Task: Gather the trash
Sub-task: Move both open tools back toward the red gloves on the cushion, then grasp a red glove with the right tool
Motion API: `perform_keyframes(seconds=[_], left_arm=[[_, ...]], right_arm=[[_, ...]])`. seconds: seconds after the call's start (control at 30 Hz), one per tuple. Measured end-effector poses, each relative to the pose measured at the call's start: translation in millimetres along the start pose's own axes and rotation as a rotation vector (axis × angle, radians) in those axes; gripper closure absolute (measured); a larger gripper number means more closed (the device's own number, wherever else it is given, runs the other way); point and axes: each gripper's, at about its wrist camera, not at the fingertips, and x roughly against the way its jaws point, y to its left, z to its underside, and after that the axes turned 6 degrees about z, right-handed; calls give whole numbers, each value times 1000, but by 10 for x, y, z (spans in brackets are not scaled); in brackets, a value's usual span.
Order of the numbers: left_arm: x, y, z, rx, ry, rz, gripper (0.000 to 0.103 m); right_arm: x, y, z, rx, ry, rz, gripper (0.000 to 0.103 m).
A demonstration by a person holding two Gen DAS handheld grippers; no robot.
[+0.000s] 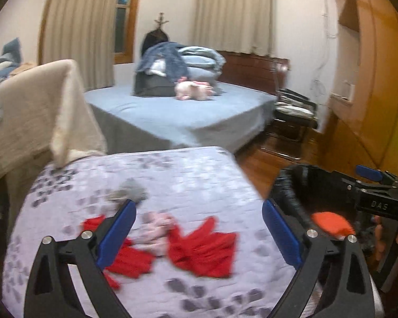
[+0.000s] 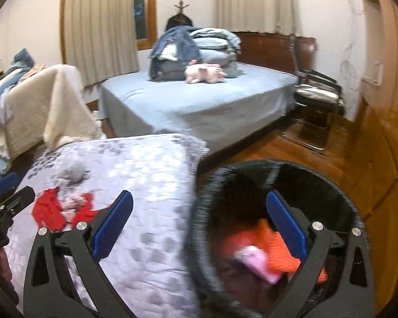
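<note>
Red scraps (image 1: 201, 249) and a crumpled pink piece (image 1: 156, 229) lie on a patterned lilac mattress (image 1: 193, 175), with a grey clump (image 1: 131, 192) beyond them. My left gripper (image 1: 199, 230) is open and empty, hovering over the red scraps. A black bin (image 2: 305, 182) stands right of the mattress with an orange piece (image 2: 273, 249) and a pink piece (image 2: 254, 261) inside. My right gripper (image 2: 199, 225) is open and empty over the bin's left rim. The scraps show in the right wrist view (image 2: 49, 212). The bin shows in the left wrist view (image 1: 313, 185).
A blue bed (image 2: 199, 100) with folded bedding and a pink plush toy (image 2: 204, 73) stands behind. A cream blanket (image 1: 39, 111) hangs over furniture at left. A chair (image 2: 318, 95) and wooden wardrobe (image 2: 384, 143) are at right, wood floor between.
</note>
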Motion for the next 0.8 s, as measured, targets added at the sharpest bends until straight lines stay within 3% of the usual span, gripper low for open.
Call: perform_keyframes(seconds=[0.33,0.8], left_arm=[[-5,651,256,71,31,-152,9],[-155,1104,589,135,104,-224,10]], right_arm=[[-203,803,103,94,2,-107,5],[-569,1387,460,152,102,-178,5]])
